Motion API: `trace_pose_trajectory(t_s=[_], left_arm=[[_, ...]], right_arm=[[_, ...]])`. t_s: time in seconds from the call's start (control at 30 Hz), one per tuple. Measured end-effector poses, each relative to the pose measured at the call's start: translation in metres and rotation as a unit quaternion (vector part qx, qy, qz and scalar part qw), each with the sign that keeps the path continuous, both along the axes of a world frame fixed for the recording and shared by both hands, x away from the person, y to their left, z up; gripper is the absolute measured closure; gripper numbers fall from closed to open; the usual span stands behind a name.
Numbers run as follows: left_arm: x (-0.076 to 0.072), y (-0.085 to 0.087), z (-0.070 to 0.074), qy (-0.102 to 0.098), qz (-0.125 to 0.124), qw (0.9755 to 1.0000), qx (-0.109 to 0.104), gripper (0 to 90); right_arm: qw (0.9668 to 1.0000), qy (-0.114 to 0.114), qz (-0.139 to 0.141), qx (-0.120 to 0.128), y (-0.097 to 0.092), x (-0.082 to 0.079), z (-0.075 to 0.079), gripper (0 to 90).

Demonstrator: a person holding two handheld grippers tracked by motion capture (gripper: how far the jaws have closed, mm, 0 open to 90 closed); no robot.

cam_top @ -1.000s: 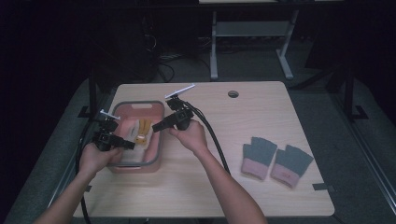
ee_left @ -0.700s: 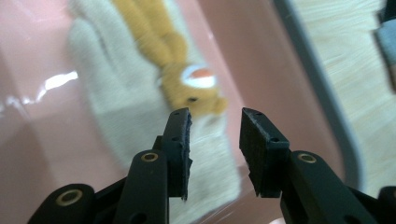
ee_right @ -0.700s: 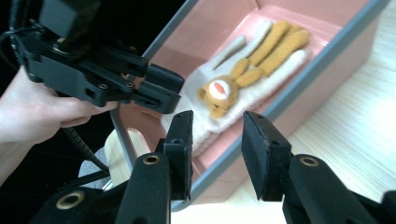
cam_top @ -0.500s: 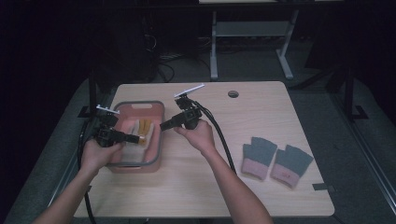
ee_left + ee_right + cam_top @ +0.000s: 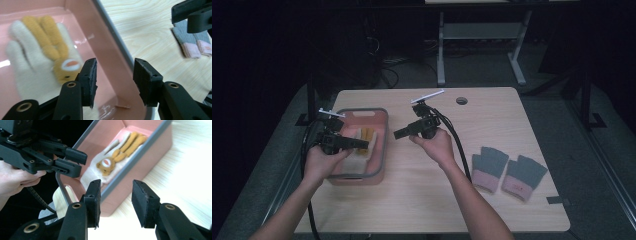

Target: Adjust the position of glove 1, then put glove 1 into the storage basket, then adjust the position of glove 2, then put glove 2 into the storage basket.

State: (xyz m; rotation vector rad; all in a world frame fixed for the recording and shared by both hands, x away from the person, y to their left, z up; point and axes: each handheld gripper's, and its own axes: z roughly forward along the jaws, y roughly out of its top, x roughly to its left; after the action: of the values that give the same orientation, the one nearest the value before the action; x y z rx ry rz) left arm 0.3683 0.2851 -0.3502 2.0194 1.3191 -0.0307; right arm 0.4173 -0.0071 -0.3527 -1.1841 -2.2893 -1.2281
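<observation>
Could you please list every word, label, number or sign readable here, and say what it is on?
No text can be read anywhere.
The grey gloves carry a small red mark on one pink cuff, too small to read.
The cream glove in the pink bin bears an orange animal figure, with no lettering.

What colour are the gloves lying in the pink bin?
The gloves are cream with mustard-yellow fingers and an orange-and-white patch, clearest in the left gripper view.

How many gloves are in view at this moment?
3: two grey gloves lie side by side on the table at the person's right, and one cream and orange glove lies in the pink bin. A second could lie hidden beneath it.
</observation>
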Motion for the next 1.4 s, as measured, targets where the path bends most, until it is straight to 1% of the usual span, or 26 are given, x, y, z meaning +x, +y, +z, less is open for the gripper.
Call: trace_pose_trajectory(t_s=[0.03, 0.2, 0.27, 0.3, 0.4, 0.47, 0.57, 0.6, 0.67, 0.7, 0.83, 0.87, 1.0, 1.13, 1.23, 1.3, 1.37, 1.4], left_arm=[[0.000, -0.002, 0.000, -0.001, -0.001, 1.0000, 0.001, 52.9], [0.000, -0.015, 0.003, -0.006, -0.014, 0.9998, -0.012, 50.2], [0.000, -0.018, 0.004, -0.006, -0.021, 0.9997, -0.012, 49.2], [-0.001, -0.022, 0.006, -0.010, -0.024, 0.9995, -0.015, 48.7], [0.000, -0.027, 0.007, -0.016, -0.025, 0.9994, -0.019, 42.6], [-0.001, -0.031, 0.008, -0.018, -0.029, 0.9992, -0.021, 40.5], [-0.002, -0.034, 0.008, -0.018, -0.034, 0.9990, -0.022, 39.9], [-0.002, -0.038, 0.009, -0.019, -0.040, 0.9988, -0.022, 39.7], [-0.002, -0.041, 0.009, -0.020, -0.043, 0.9985, -0.027, 39.0], [-0.002, -0.042, 0.010, -0.021, -0.046, 0.9984, -0.025, 38.6], [-0.003, -0.047, 0.011, -0.025, -0.048, 0.9981, -0.028, 37.1], [-0.003, -0.049, 0.011, -0.027, -0.050, 0.9980, -0.027, 36.9], [-0.004, -0.055, 0.011, -0.027, -0.059, 0.9976, -0.024, 36.4], [-0.004, -0.061, 0.011, -0.028, -0.061, 0.9974, -0.028, 36.0], [-0.005, -0.068, 0.010, -0.027, -0.065, 0.9972, -0.025, 35.2], [-0.005, -0.071, 0.010, -0.029, -0.072, 0.9967, -0.023, 34.8], [-0.006, -0.074, 0.010, -0.029, -0.073, 0.9966, -0.024, 34.8], [-0.006, -0.076, 0.009, -0.029, -0.076, 0.9964, -0.024, 34.8]], right_arm=[[1.0000, 0.001, -0.003, -0.002, -0.004, 0.000, -0.001, 58.4], [0.9999, 0.009, -0.014, -0.002, -0.020, -0.001, -0.005, 57.0], [0.9998, 0.011, -0.018, -0.003, -0.026, 0.000, -0.008, 56.7], [0.9997, 0.013, -0.021, -0.003, -0.029, 0.000, -0.008, 56.4], [0.9995, 0.015, -0.027, -0.004, -0.038, 0.000, -0.011, 55.8], [0.9994, 0.015, -0.030, -0.003, -0.043, -0.001, -0.011, 55.8], [0.9994, 0.015, -0.032, -0.005, -0.048, -0.003, -0.012, 55.5], [0.9993, 0.014, -0.034, -0.003, -0.051, -0.004, -0.012, 55.5], [0.9992, 0.014, -0.037, -0.004, -0.054, -0.005, -0.013, 55.5], [0.9991, 0.016, -0.038, -0.006, -0.055, -0.005, -0.013, 55.4], [0.9991, 0.014, -0.041, -0.007, -0.060, -0.006, -0.013, 55.2], [0.9988, 0.013, -0.046, -0.006, -0.064, -0.007, -0.014, 55.0], [0.9986, 0.016, -0.050, -0.008, -0.071, -0.009, -0.016, 54.9], [0.9982, 0.018, -0.056, -0.008, -0.079, -0.011, -0.018, 54.6], [0.9979, 0.018, -0.062, -0.004, -0.085, -0.013, -0.019, 54.1], [0.9976, 0.018, -0.066, -0.007, -0.090, -0.015, -0.020, 53.8], [0.9975, 0.018, -0.068, -0.007, -0.092, -0.016, -0.020, 53.7], [0.9973, 0.014, -0.072, -0.007, -0.100, -0.017, -0.021, 53.5]])
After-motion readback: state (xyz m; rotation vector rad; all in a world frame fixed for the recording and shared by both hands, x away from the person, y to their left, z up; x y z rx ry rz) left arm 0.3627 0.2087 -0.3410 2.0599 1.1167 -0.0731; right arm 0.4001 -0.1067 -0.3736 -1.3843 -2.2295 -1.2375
